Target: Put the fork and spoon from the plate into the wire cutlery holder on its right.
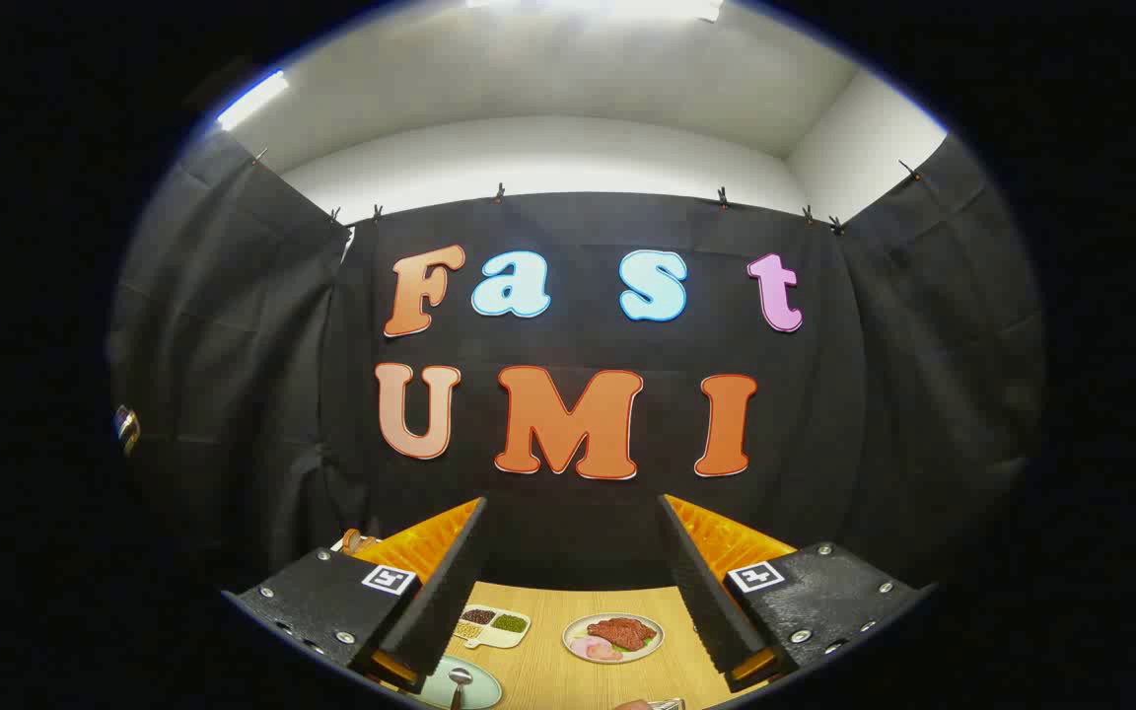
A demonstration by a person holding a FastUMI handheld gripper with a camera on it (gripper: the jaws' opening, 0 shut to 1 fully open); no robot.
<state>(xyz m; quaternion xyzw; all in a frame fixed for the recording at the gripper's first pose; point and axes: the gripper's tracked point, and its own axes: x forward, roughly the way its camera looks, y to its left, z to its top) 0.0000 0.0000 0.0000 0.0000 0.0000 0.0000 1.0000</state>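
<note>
My gripper (573,513) stands open, raised well above the wooden table (548,671), fingers wide apart with nothing between them. Below the left finger lies a pale green plate (477,687) with a spoon (458,680) resting on it; I cannot make out the fork. A small part of the wire cutlery holder (669,704) peeks in to the right of that plate, below and between the fingers.
Farther back on the table sit a plate with meat slices (613,636) and a divided dish (495,626) of beans and grains. The black cloth wall rises just behind the table.
</note>
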